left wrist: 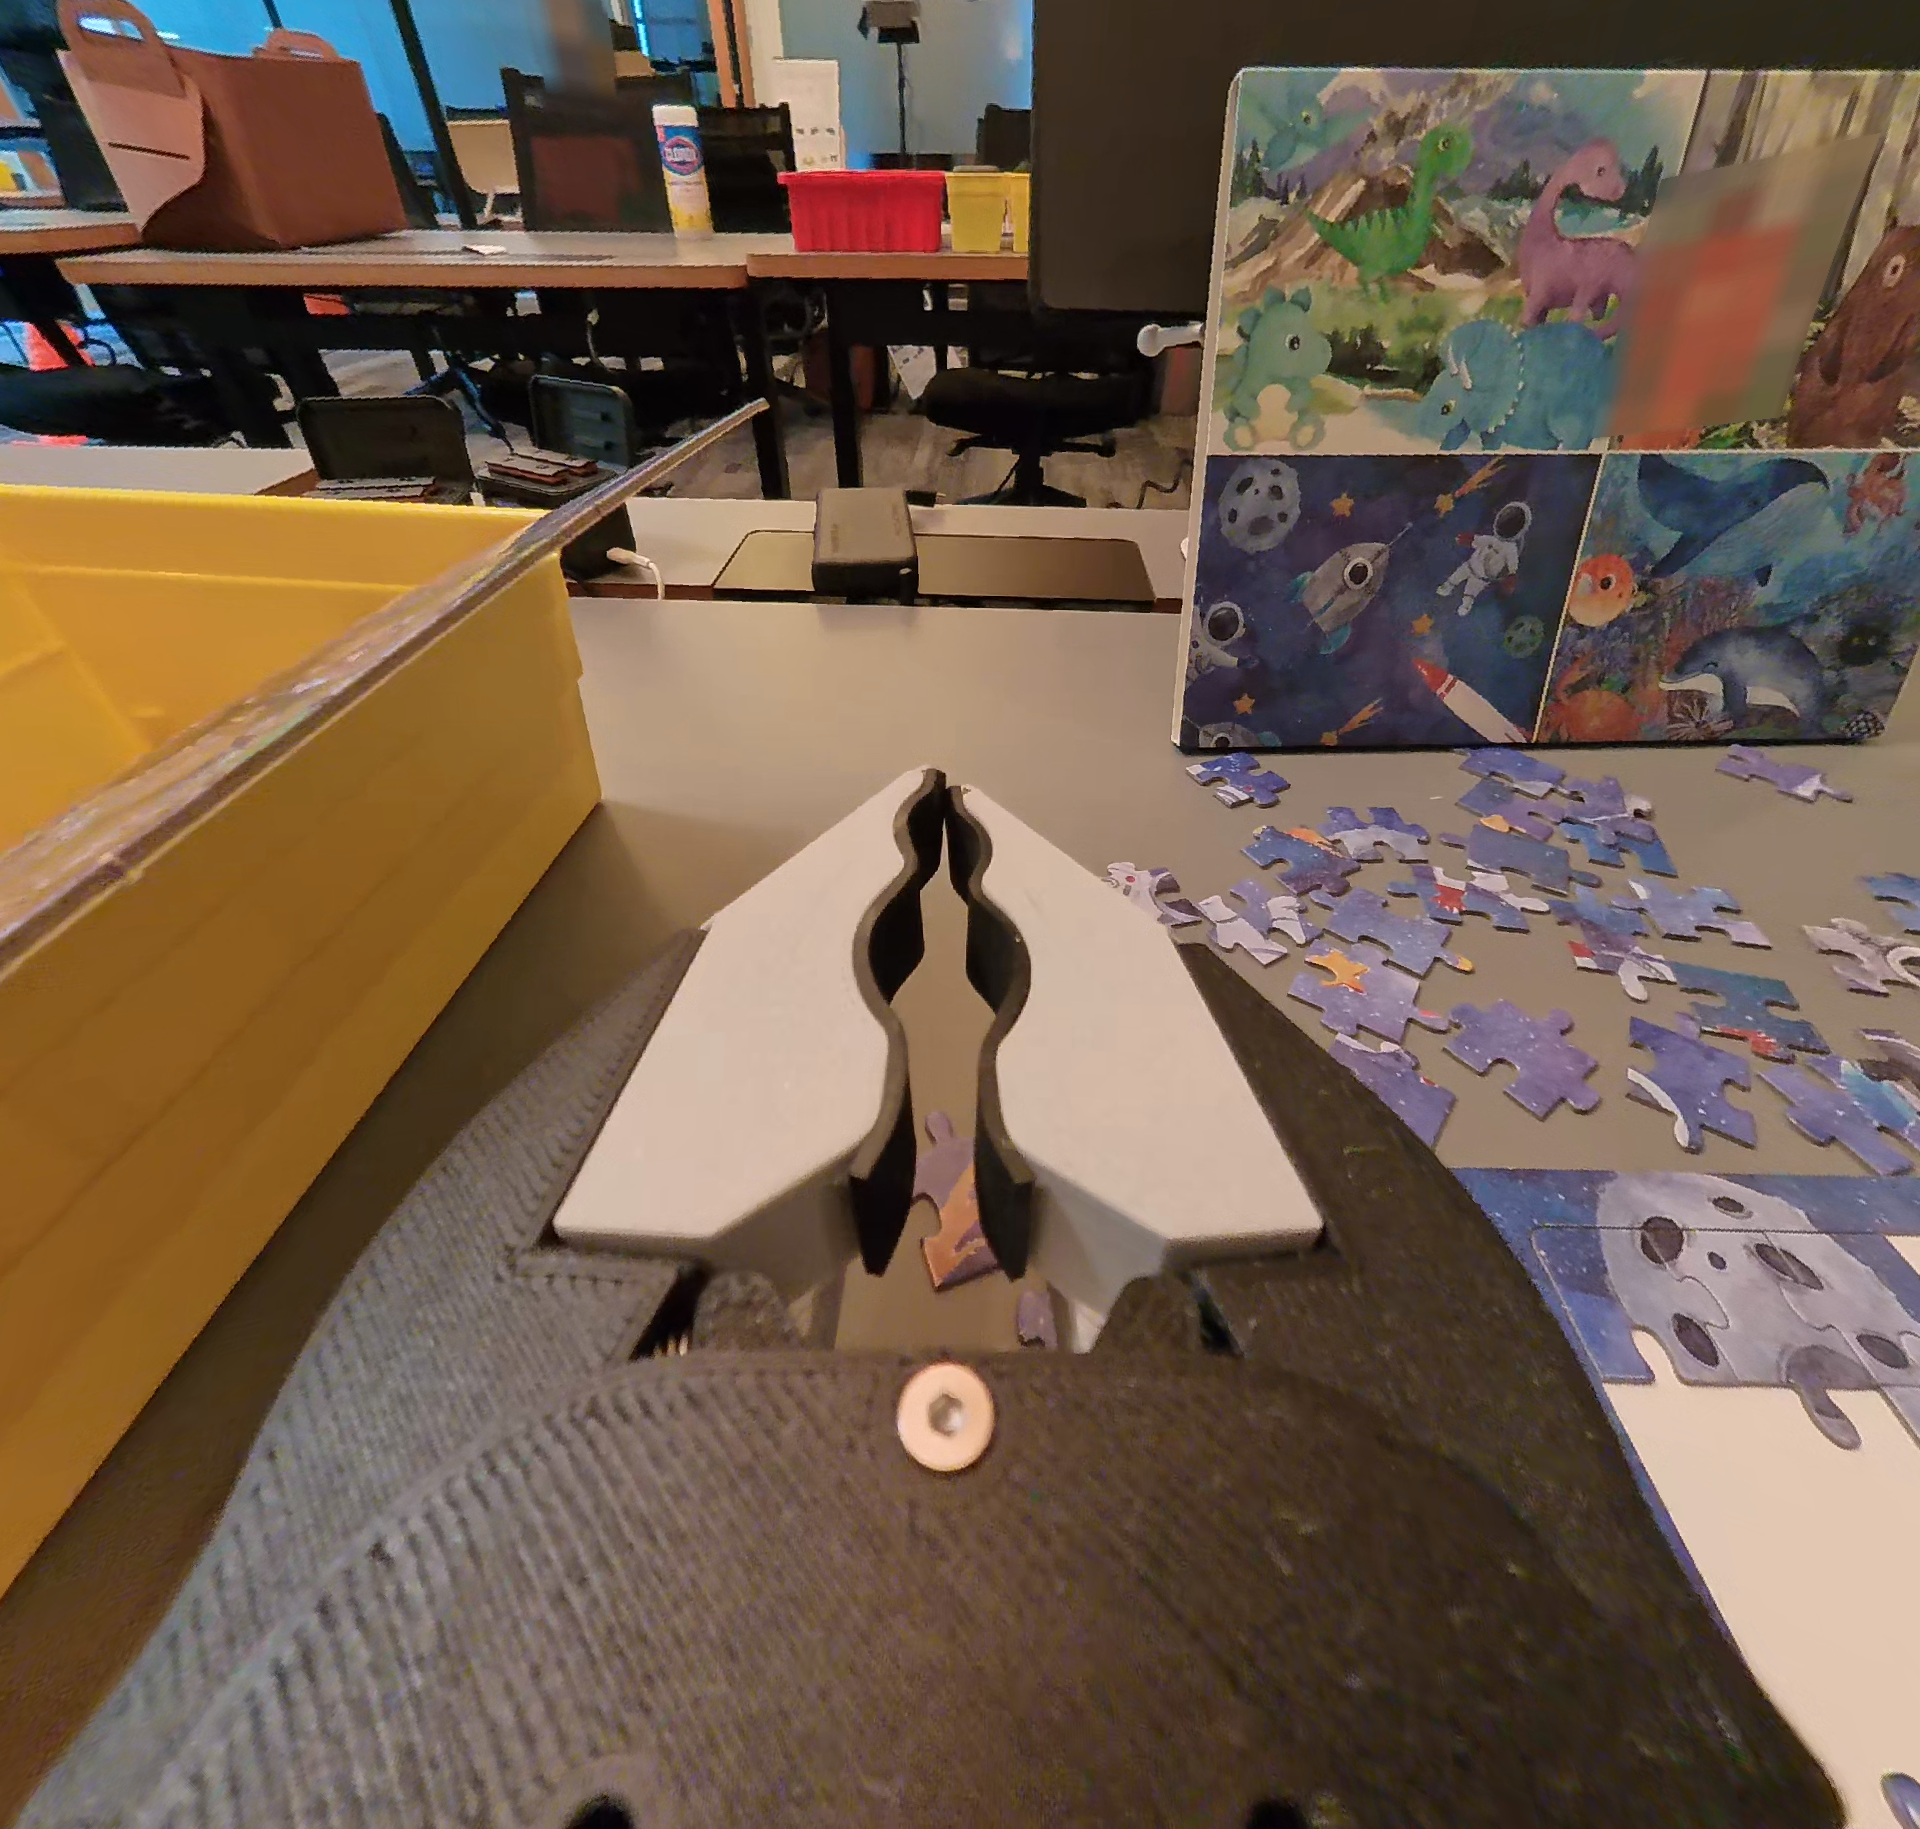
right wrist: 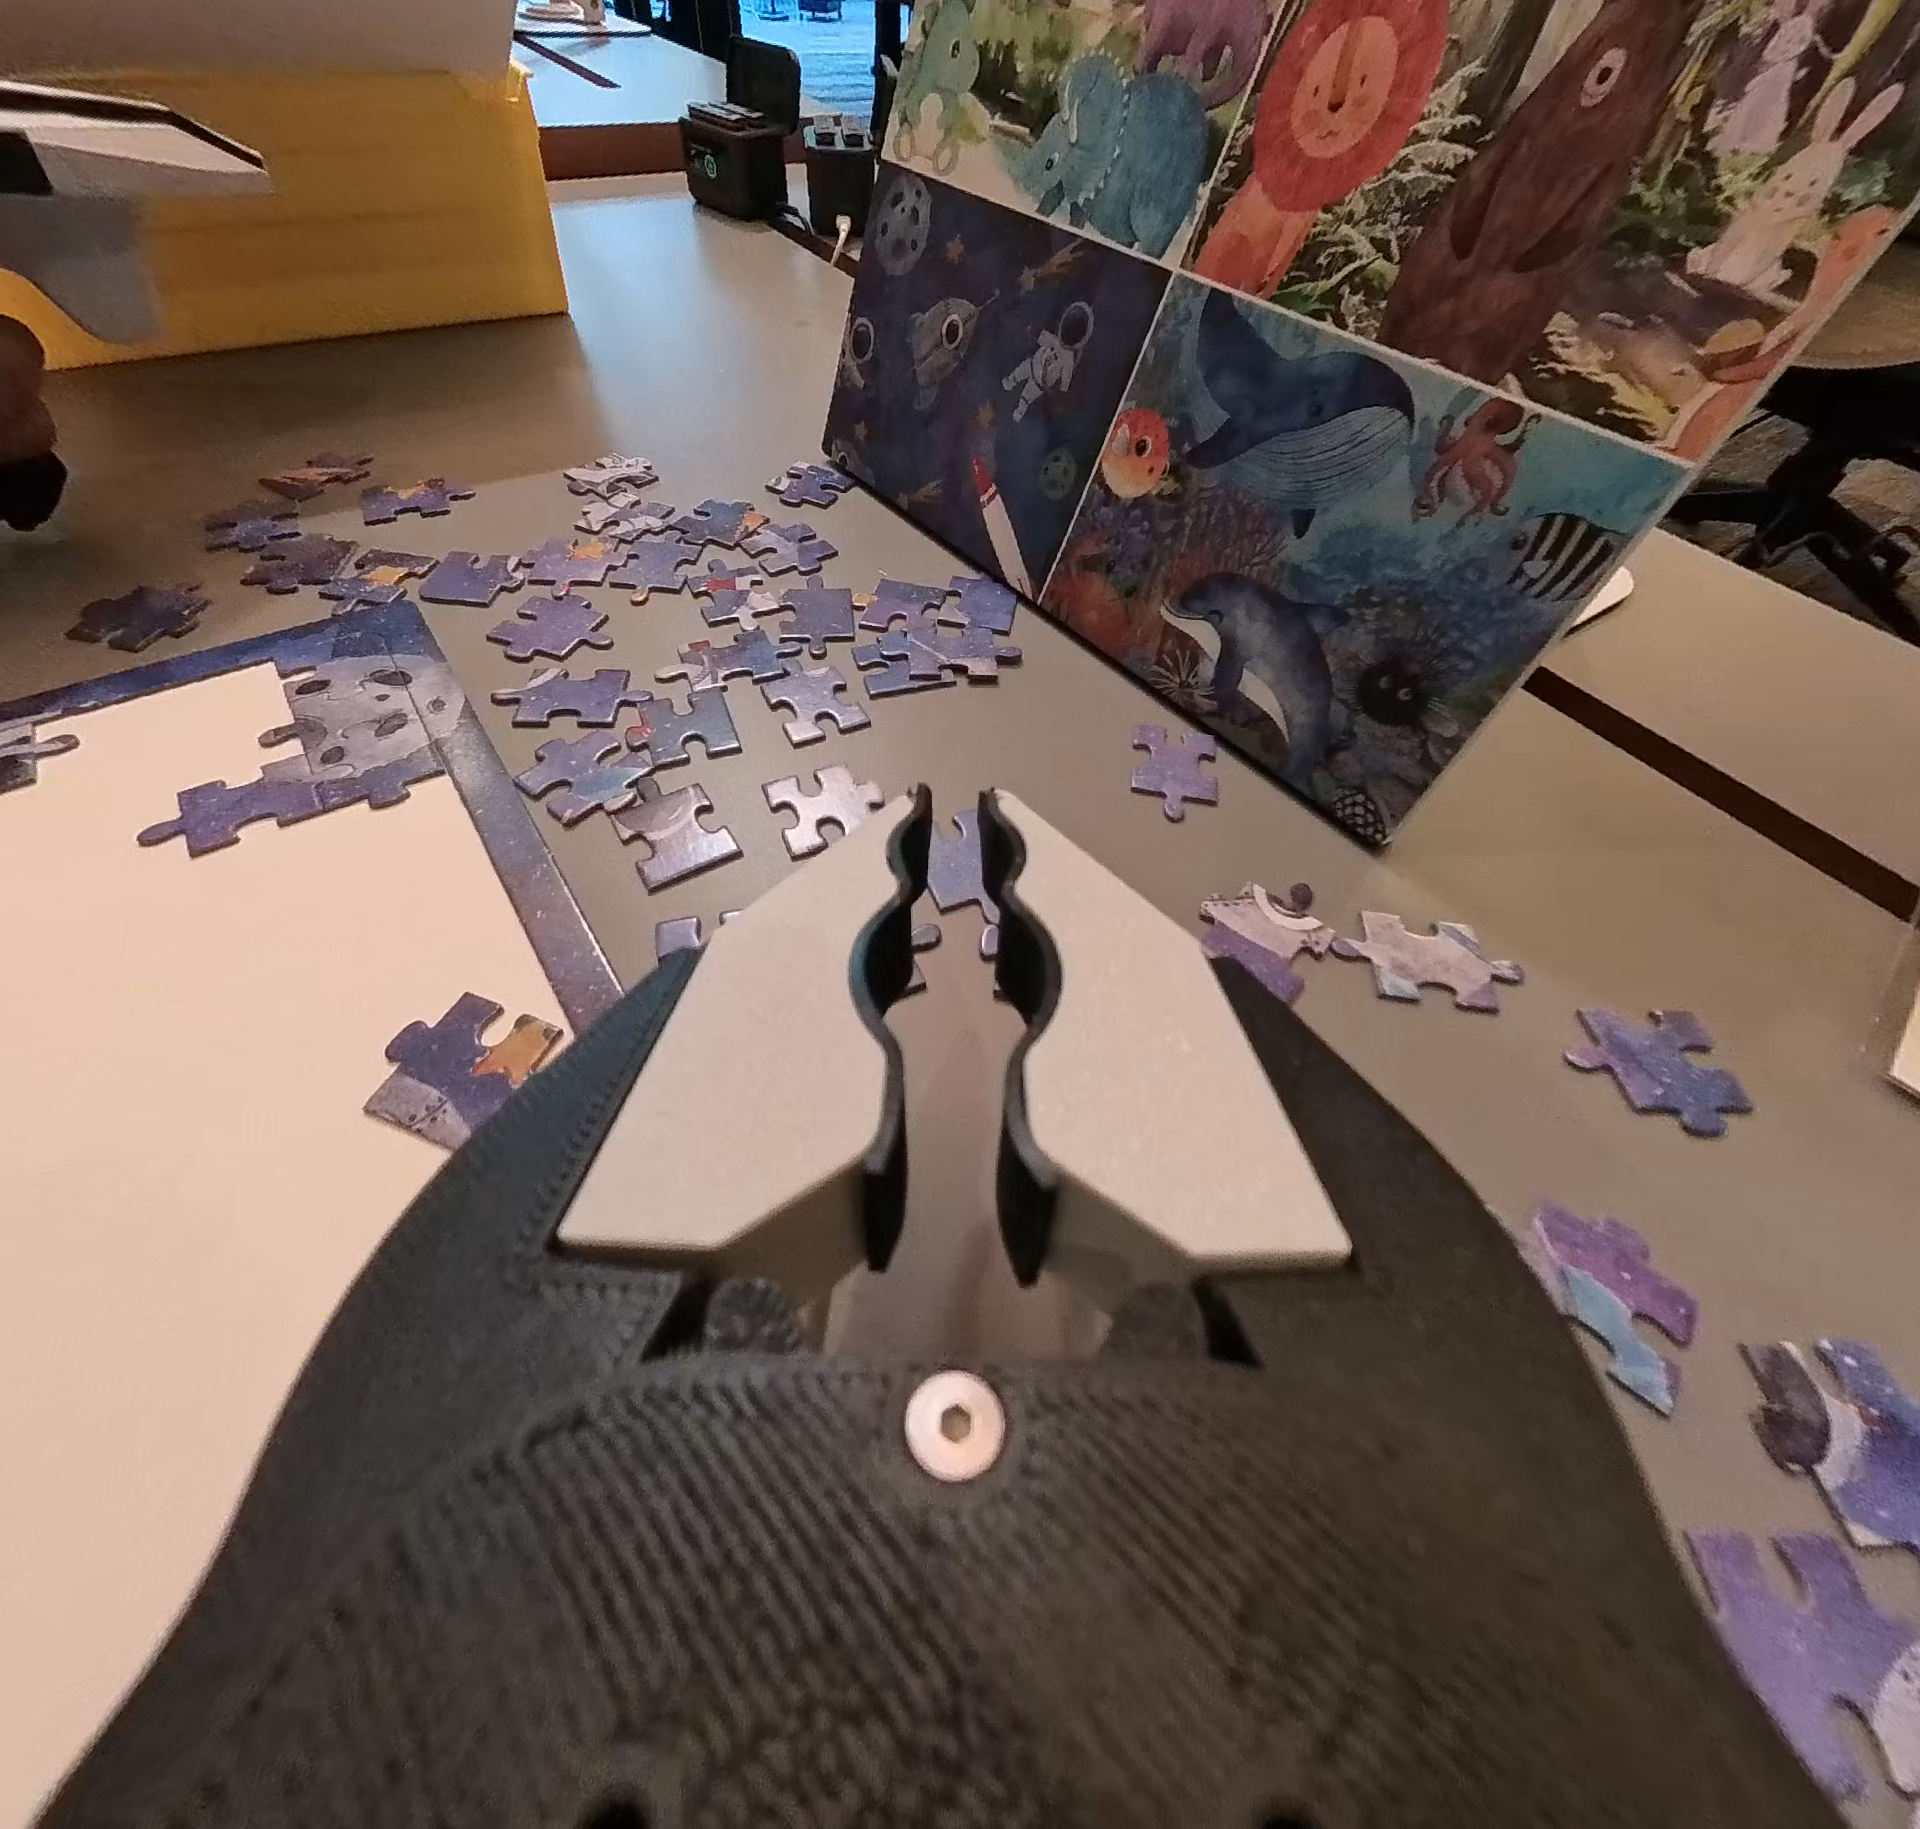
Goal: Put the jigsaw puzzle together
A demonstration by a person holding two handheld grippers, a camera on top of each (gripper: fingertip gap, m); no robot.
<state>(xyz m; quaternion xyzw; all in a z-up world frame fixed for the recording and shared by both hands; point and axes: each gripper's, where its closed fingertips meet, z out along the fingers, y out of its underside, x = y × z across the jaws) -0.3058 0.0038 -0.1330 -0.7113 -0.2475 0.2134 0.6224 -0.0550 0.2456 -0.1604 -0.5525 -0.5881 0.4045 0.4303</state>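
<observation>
Grey table (right wrist: pixel 727 325) strewn with blue-purple puzzle pieces (right wrist: pixel 727 626).

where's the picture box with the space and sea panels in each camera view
Left wrist view: picture box stands upright at the upper right, behind the loose puzzle pieces.
Right wrist view: picture box fills the upper right, tilted in the frame.
Shared landmark: the yellow bin, at the left in both.
</observation>
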